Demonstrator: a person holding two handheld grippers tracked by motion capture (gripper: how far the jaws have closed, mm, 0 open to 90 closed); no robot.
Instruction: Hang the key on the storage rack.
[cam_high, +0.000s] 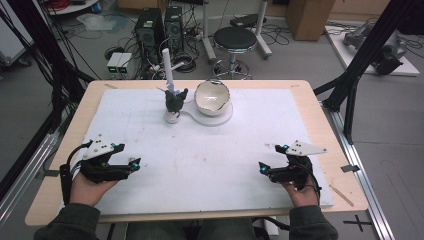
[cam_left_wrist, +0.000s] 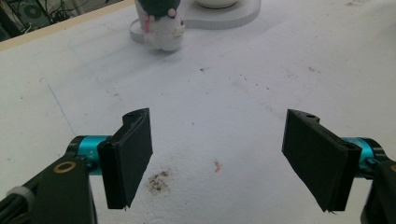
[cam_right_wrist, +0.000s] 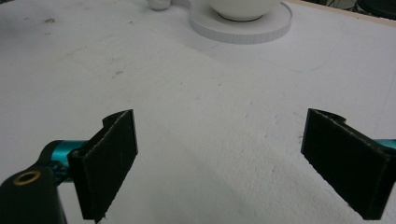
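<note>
Here, a small dark-and-white figurine stands near the far edge of the counter, just beside a white bowl resting on a round white base. Both sit on a white mat that covers most of the counter and leaves a wooden margin along its sides. Between them and the near edge the mat lies bare. The left gripper and right gripper rest near the front corners, well apart, jaws spread wide with nothing between them.
</note>
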